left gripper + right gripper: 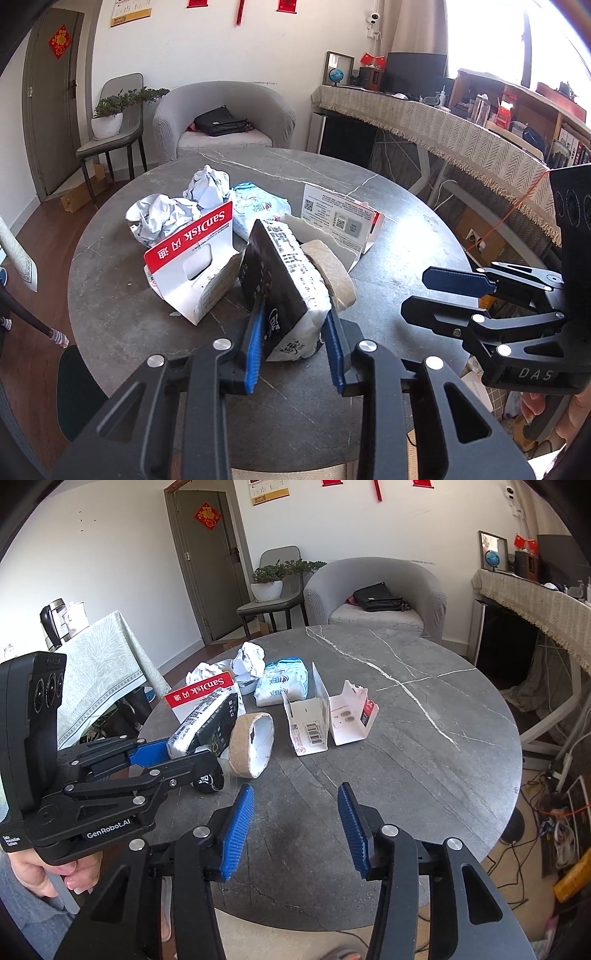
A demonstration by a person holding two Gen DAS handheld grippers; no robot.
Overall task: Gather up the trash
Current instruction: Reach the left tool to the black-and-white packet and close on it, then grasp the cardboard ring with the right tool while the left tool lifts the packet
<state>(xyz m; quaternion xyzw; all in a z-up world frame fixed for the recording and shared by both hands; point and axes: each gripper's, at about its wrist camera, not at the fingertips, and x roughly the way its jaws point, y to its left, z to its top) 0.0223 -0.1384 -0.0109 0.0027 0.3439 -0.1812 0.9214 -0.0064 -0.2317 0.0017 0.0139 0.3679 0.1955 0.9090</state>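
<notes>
My left gripper [295,338] is shut on a black and white packet [284,284], tilted above the round grey marble table [406,229]; it also shows in the right wrist view [207,723]. A cardboard tape roll [332,273] lies just behind it. A red and white SanDisk card [192,243], crumpled paper balls [162,218], a blue and white wrapper [258,208] and white folded packaging [340,218] lie on the table. My right gripper [295,823] is open and empty above bare table at the near side.
A grey armchair [225,118] with a black bag stands behind the table, with a chair holding a potted plant [110,114] to its left. A cloth-covered desk [461,125] runs along the right. A cloth-covered side table [99,672] stands at the left.
</notes>
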